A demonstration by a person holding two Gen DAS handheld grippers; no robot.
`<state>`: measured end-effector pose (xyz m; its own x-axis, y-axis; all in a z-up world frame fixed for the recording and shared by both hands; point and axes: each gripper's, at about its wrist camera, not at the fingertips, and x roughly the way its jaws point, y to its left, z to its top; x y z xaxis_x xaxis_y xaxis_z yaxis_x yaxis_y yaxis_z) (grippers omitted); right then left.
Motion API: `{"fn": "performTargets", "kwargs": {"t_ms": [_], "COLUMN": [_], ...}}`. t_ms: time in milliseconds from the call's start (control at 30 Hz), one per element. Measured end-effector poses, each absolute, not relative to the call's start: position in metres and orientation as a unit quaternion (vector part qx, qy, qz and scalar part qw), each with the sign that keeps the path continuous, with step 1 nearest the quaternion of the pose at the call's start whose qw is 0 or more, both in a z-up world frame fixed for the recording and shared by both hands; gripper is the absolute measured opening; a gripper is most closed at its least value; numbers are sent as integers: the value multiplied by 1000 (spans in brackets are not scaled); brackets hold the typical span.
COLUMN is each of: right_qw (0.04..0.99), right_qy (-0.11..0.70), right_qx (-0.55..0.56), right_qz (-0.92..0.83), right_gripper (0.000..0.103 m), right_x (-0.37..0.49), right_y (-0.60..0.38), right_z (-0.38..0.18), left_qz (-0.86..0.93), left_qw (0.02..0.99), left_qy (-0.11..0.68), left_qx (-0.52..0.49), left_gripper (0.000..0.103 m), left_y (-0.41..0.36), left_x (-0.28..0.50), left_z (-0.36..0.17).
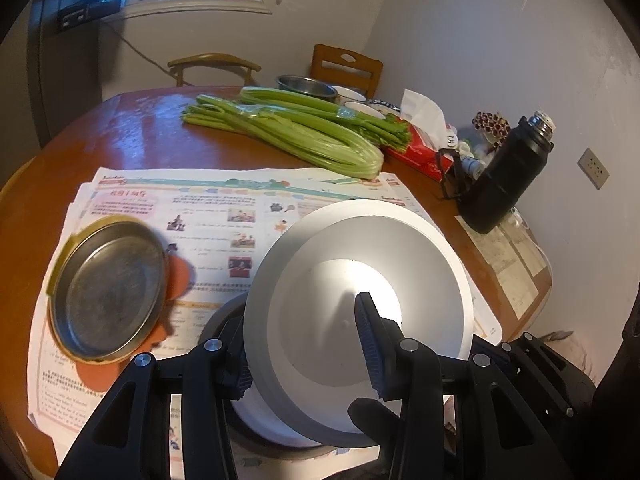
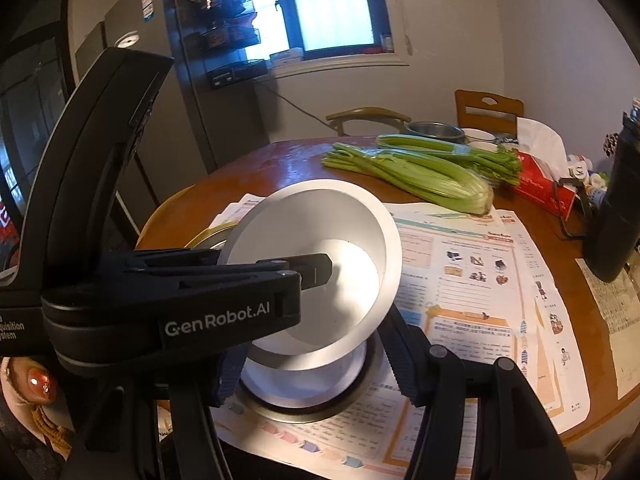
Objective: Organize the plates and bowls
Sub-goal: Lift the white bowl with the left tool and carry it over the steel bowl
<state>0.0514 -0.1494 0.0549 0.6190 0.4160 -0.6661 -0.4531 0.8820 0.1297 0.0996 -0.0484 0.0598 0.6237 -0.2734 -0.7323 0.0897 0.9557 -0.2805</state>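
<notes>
Right wrist view: left gripper (image 2: 320,270), marked "GenRobot.AI", pinches white bowl (image 2: 340,216).

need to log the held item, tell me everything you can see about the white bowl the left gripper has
The white bowl looks like smooth, plain ceramic or plastic, with a thick flat rim, sloping walls and a flat round bottom. It is empty and tilted steeply, mouth toward the cameras. The left gripper is clamped on its rim, one finger inside. It hangs just over another white dish nested in a dark-rimmed one; contact is unclear.
</notes>
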Motion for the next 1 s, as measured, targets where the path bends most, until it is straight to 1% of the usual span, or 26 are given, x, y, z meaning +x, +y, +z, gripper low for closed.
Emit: {"fn": "performTargets", "kwargs": {"t_ms": [433, 1000], "right_qw": [891, 882], "right_qy": [373, 393], "right_qx": [-37, -41], "right_qz": [255, 258], "right_gripper": [62, 62], "right_x": [39, 39], "right_y": [-137, -139], "right_z": [49, 32], "left_qz": [-94, -82], "left_qw": [895, 889], "left_qy": [423, 442], "left_qx": [-108, -91], "left_gripper": [45, 45], "left_y": [-40, -49], "left_x": [83, 85], "left_z": [52, 31]}}
